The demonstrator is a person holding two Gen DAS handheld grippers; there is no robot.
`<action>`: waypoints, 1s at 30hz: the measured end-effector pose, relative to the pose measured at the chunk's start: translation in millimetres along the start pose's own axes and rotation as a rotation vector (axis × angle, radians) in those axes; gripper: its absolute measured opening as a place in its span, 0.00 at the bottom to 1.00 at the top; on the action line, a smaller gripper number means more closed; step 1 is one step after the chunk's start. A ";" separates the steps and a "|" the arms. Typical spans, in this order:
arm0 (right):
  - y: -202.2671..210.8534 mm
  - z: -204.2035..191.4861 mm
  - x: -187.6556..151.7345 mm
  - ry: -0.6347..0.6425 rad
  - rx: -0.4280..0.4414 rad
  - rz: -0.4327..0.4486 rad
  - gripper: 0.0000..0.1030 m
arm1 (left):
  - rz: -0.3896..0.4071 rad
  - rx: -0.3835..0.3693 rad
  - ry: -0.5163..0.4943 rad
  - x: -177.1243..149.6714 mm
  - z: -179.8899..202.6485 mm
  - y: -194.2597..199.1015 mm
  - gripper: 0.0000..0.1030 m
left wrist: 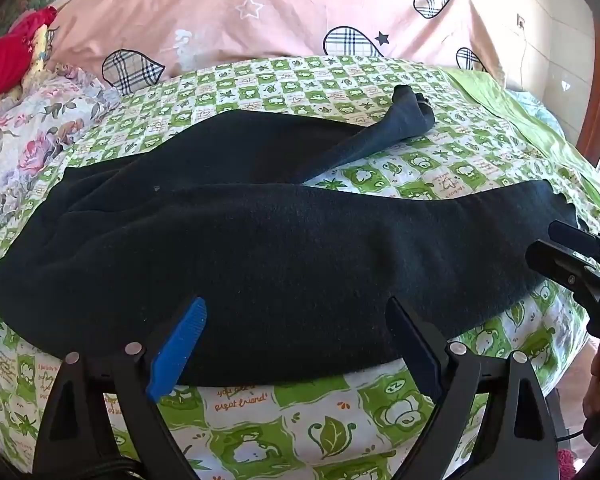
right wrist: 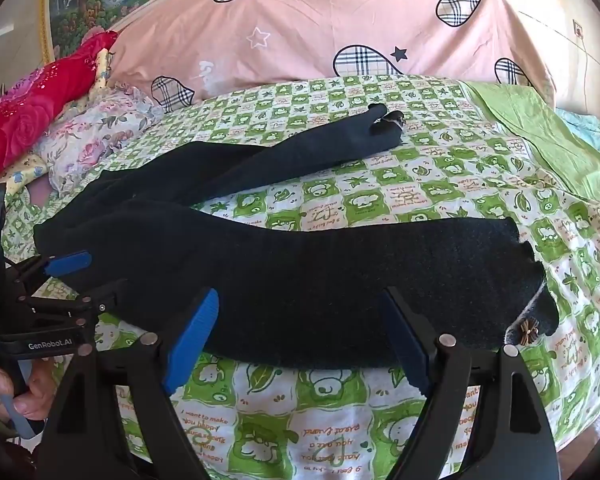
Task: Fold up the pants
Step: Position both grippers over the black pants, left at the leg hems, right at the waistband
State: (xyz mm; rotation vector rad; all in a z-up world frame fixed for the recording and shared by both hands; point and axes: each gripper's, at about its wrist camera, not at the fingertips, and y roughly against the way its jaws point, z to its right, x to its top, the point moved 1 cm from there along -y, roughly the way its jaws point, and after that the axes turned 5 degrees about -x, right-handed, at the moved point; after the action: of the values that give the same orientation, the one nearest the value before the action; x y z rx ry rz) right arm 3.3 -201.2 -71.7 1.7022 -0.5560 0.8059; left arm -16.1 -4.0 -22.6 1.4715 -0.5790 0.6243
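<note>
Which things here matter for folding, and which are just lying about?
For the job: black pants, left gripper, right gripper, both open over the near leg.
Lying about: green checked sheet, pink quilt, floral pillow, red cloth.

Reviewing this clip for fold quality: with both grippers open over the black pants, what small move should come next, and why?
Probably lower the right gripper and close it on the near leg's hem. The black pants lie unfolded on the green sheet, legs splayed apart, and the left gripper also stands open, holding nothing, so a fold cannot start before cloth is pinched.
</note>
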 end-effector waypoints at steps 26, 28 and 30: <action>-3.1 -0.5 -0.8 0.003 0.005 -0.004 0.80 | -0.007 -0.013 -0.001 0.0 1.9 -3.4 0.90; -3.5 -0.6 -0.9 0.003 0.004 -0.007 0.80 | -0.008 -0.014 0.000 -0.2 2.2 -3.8 0.90; -2.9 -0.7 -0.6 -0.015 0.023 0.007 0.80 | -0.008 -0.015 0.001 -0.3 2.0 -3.9 0.90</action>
State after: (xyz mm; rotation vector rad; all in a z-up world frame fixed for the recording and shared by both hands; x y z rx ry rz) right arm 4.8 -199.7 -73.9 1.7297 -0.5651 0.8080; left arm -13.6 -6.1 -25.6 1.4589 -0.5754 0.6129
